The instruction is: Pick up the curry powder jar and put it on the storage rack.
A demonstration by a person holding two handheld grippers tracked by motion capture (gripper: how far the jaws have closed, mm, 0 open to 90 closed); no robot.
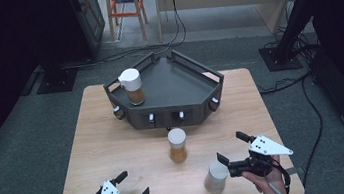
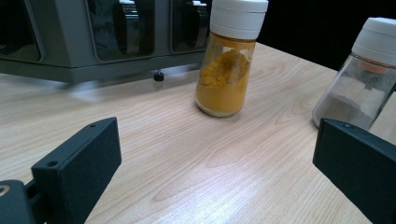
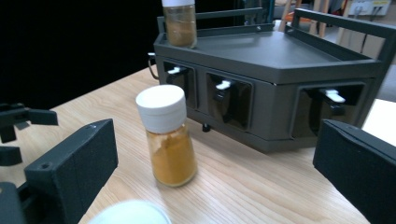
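Left hand-held gripper (image 1: pixel 134 184) and right hand-held gripper (image 1: pixel 231 147), each gripped in one hand, jaws spread wide, pointing forward.

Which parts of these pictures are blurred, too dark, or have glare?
High view: dark outside the table. Left gripper view: glare on the wood near the left gripper. Right gripper view: the white cap at the bottom edge is blurred; the yellow spice jar is sharp.

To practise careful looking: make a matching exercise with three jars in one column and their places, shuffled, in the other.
Things:
1. Brown-spice jar
2. Yellow-spice jar
3. Grey-spice jar

Places:
A. On the table, just ahead of the right gripper
B. On top of the rack
C. Mid-table, in front of the rack

Pairs: 1-B, 2-C, 3-A
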